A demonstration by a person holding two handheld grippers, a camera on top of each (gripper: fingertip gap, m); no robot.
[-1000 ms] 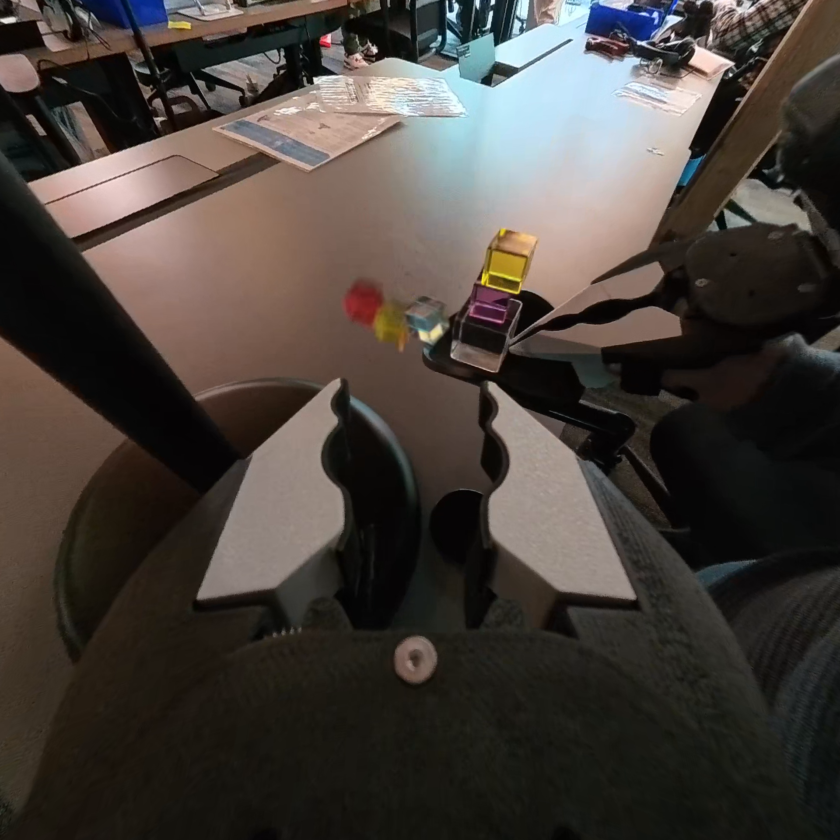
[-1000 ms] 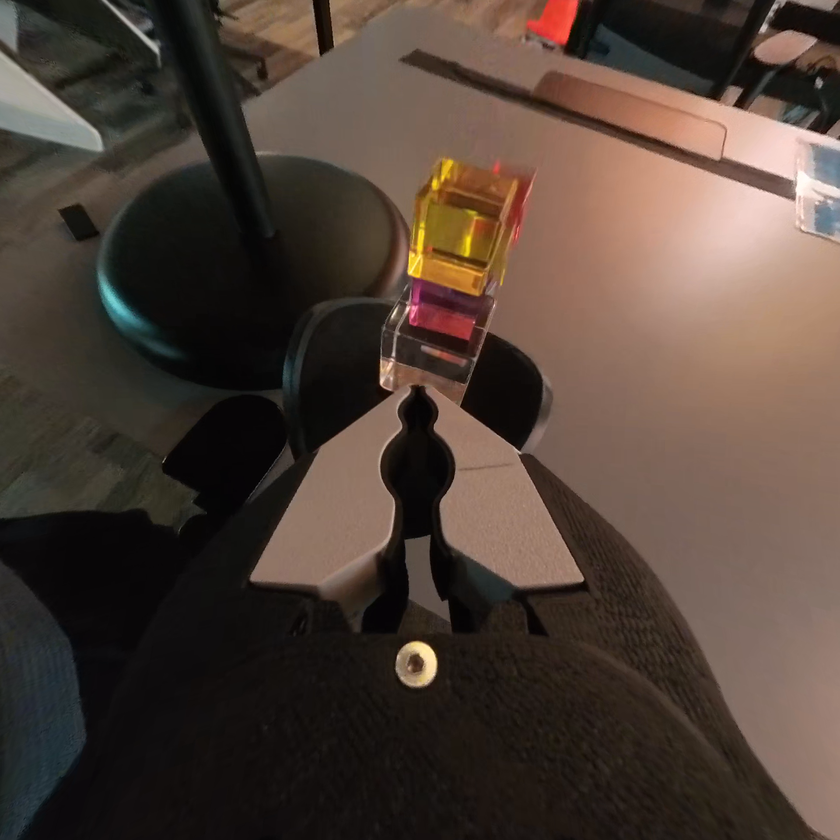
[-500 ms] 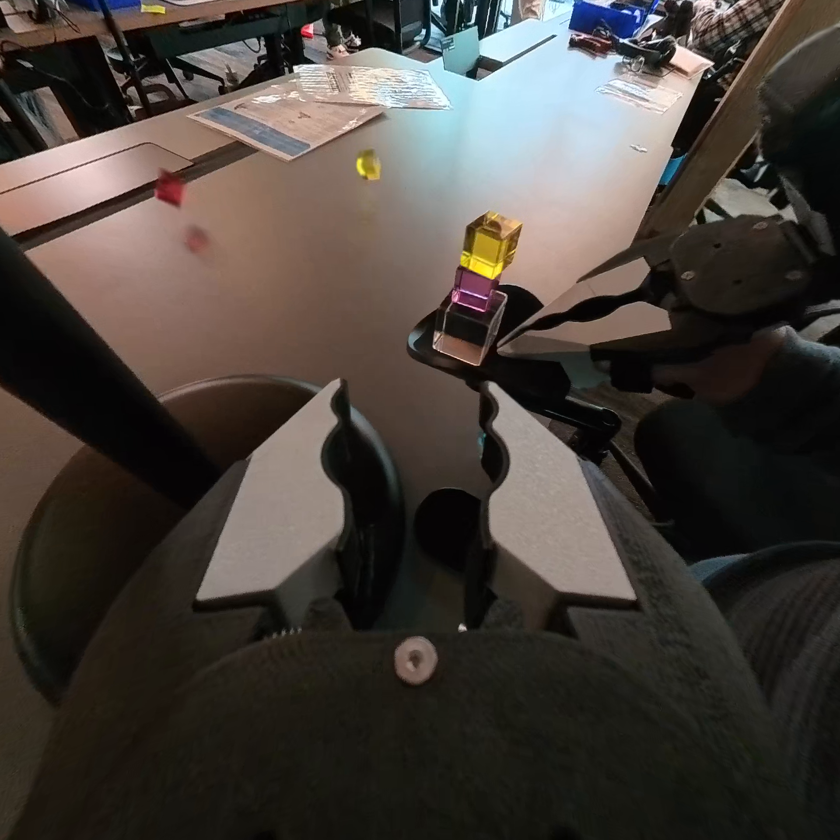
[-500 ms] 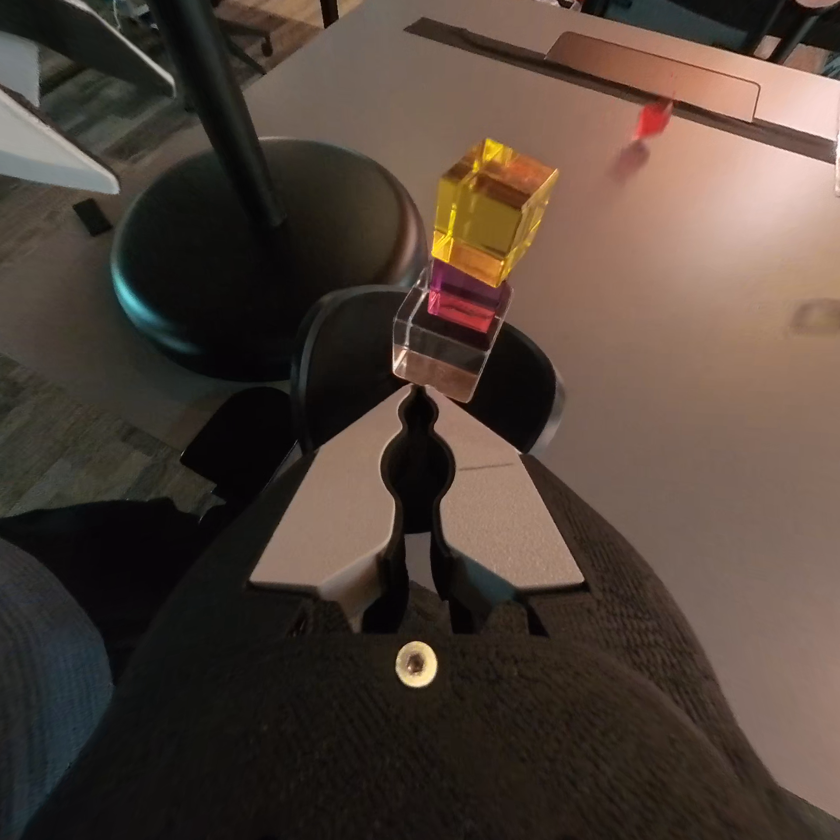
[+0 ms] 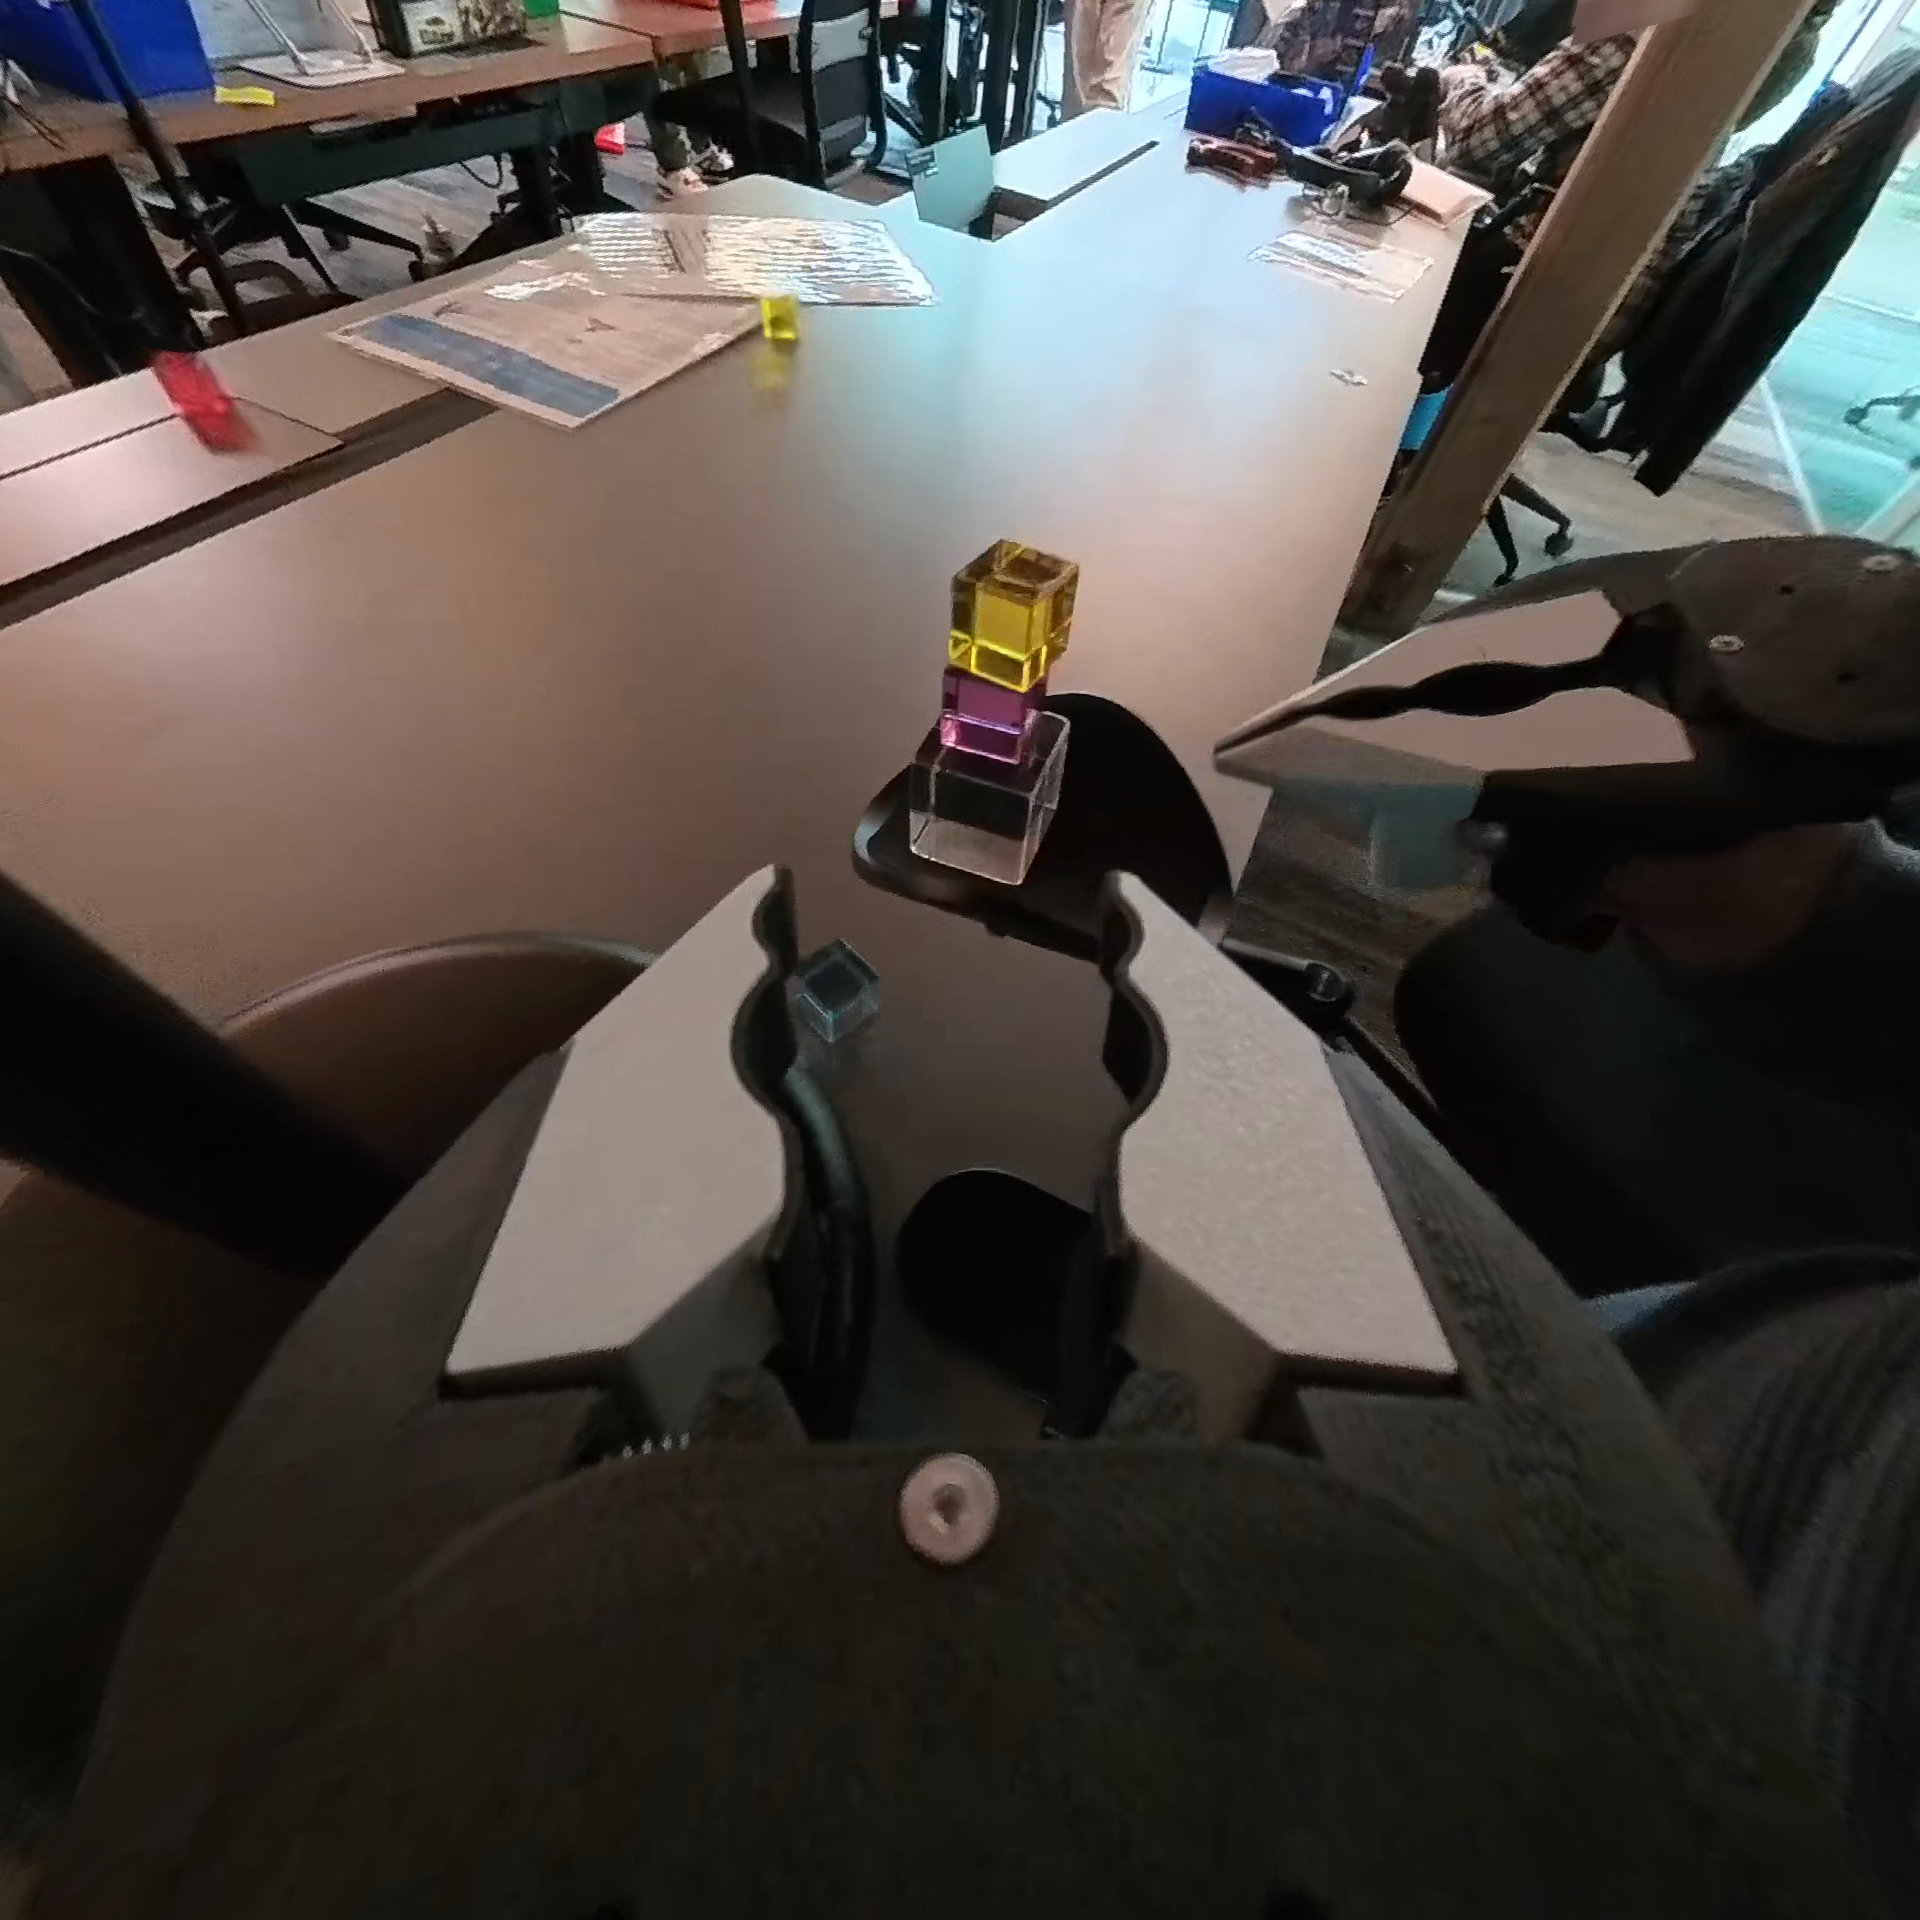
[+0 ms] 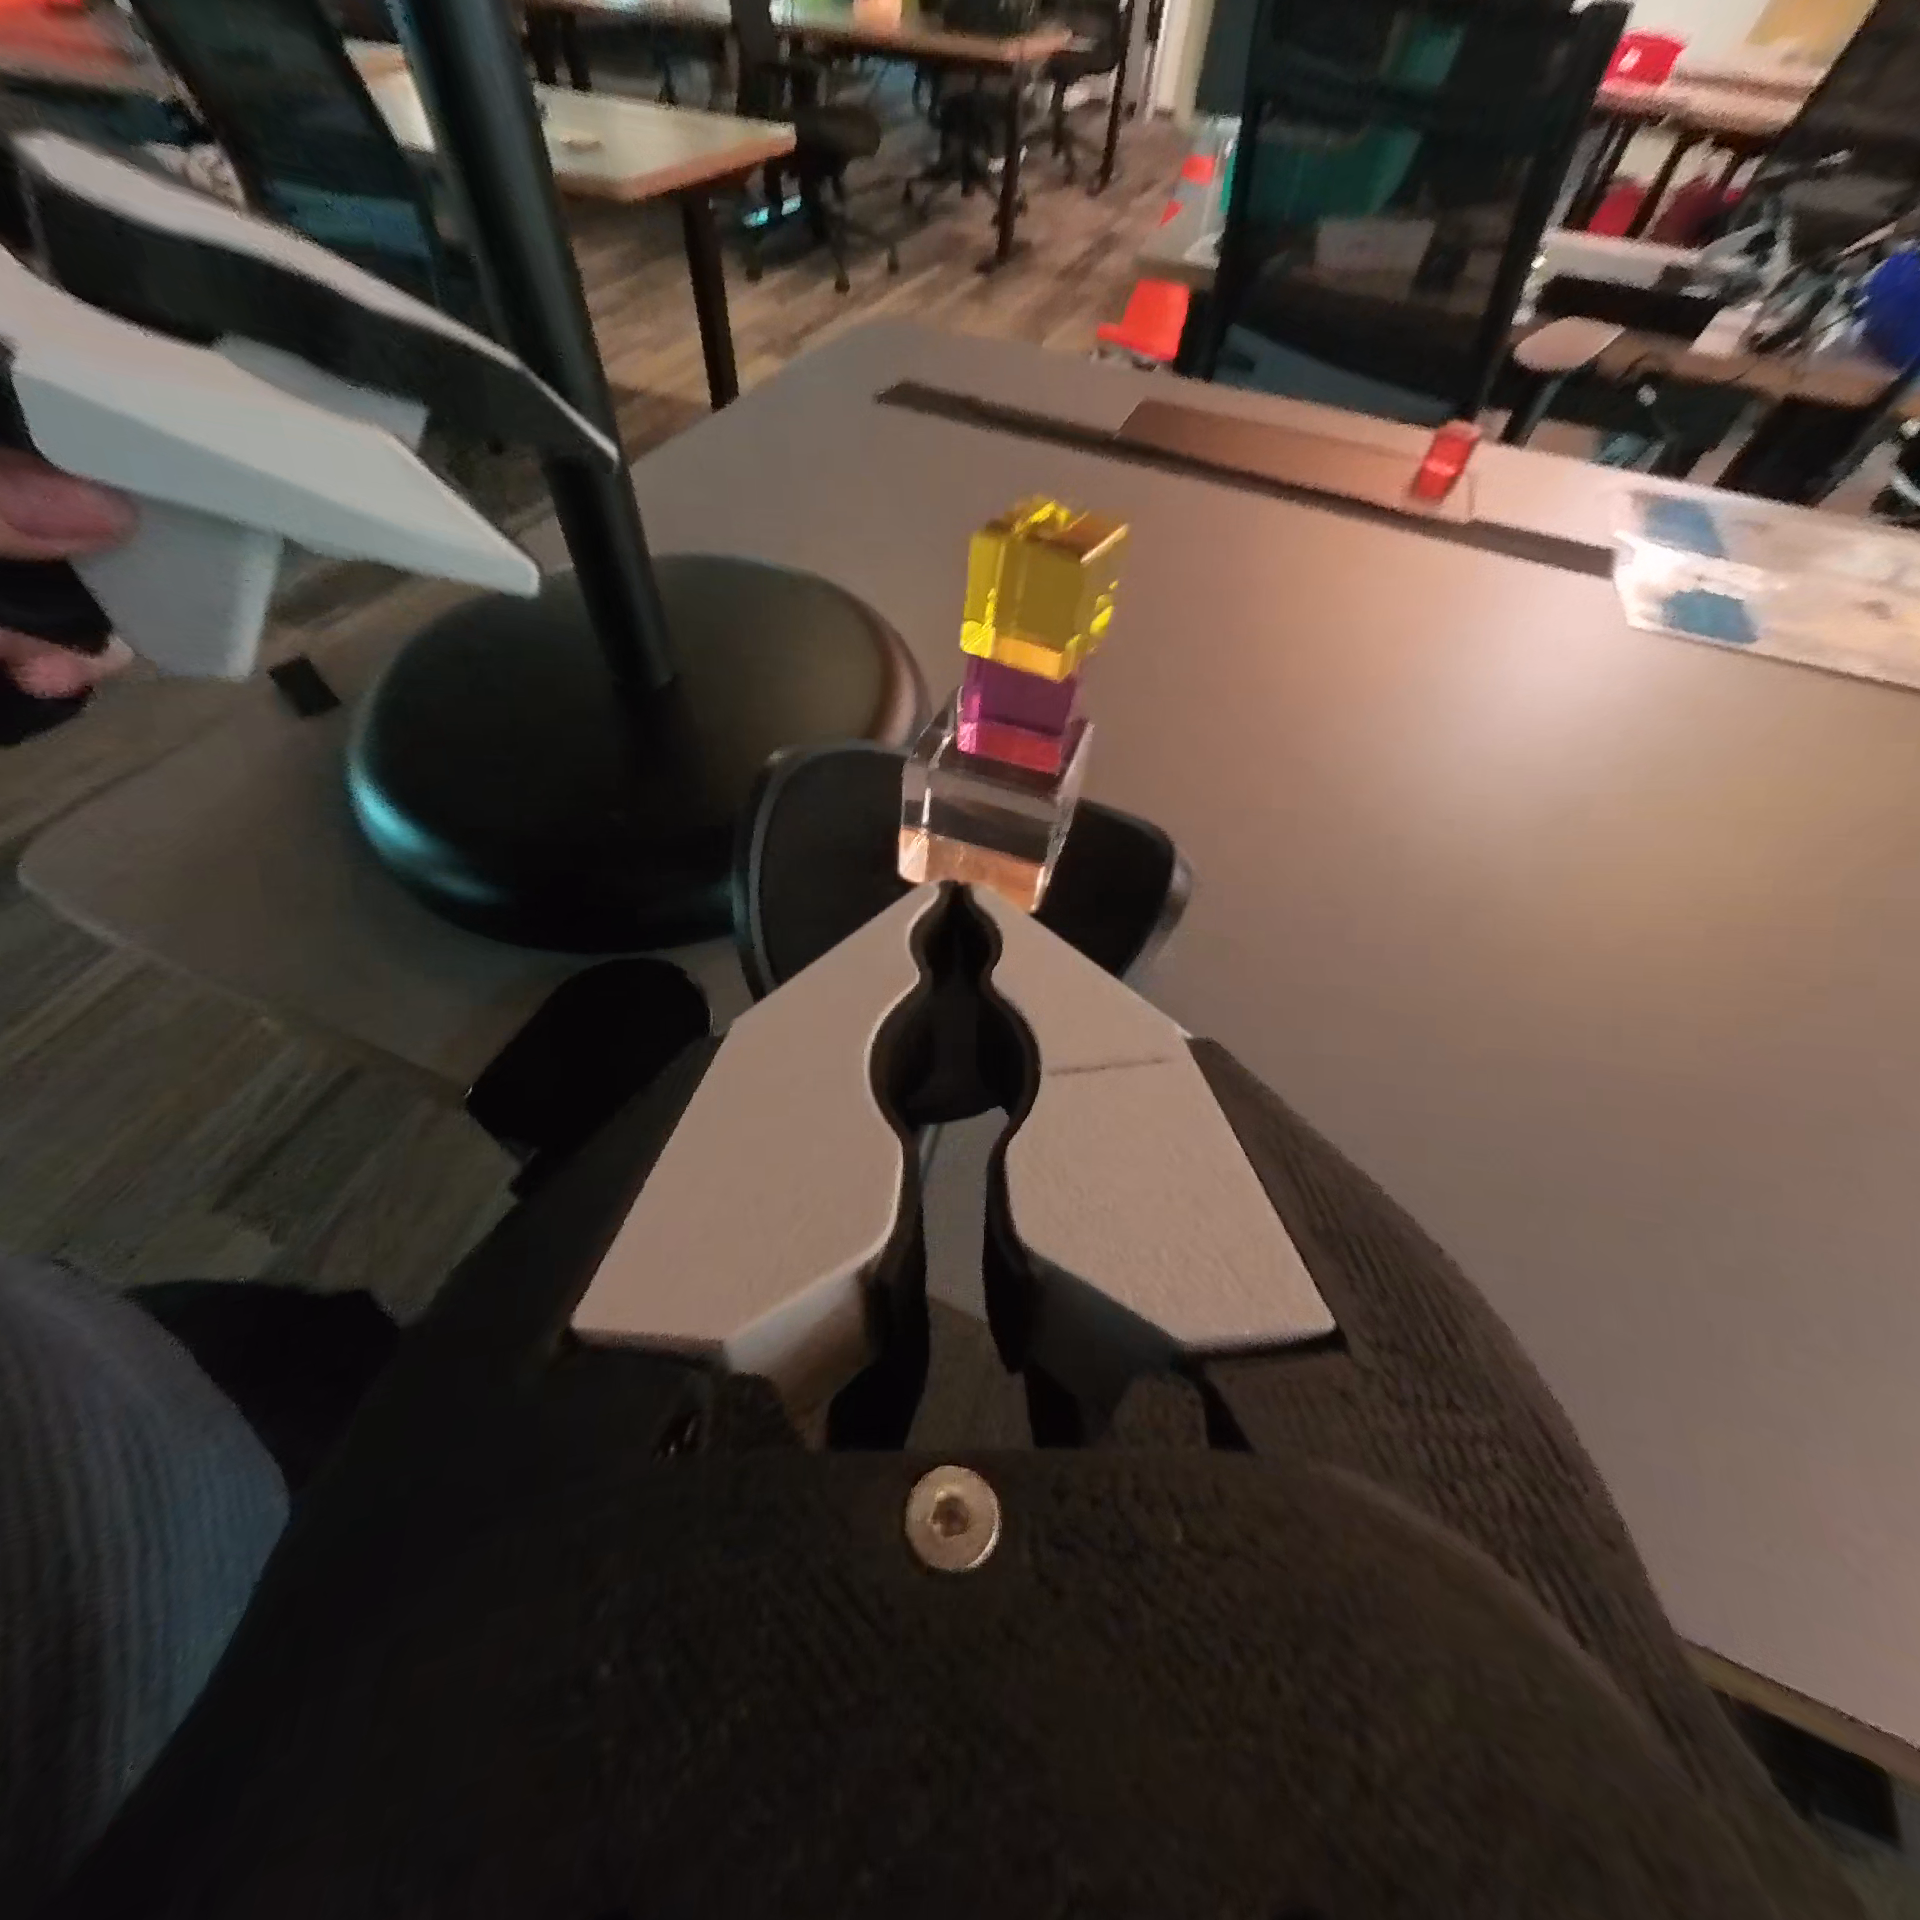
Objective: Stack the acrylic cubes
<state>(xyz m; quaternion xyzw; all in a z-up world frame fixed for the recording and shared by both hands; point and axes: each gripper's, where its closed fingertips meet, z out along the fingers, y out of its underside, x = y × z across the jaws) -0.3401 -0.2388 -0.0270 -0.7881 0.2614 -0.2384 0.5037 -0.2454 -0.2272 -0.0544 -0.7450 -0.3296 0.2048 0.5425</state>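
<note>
Left wrist view, left gripper point(image 5: 940, 914) apart, right gripper point(image 6: 961, 899) together beside cube stack point(image 6: 1013, 717)

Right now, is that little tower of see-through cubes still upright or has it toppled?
Upright. The yellow cube sits on the purple cube, which sits on the clear cube, all stacked and resting on the table's edge.

Your cube stack point(image 5: 995, 727) stands upright on a black pad point(image 5: 1132, 821) at the table edge
Clear cube point(image 6: 992, 821) at bottom, smaller magenta cube point(image 6: 1016, 717) offset on it, yellow cube point(image 6: 1042, 587) on top, slightly twisted
</note>
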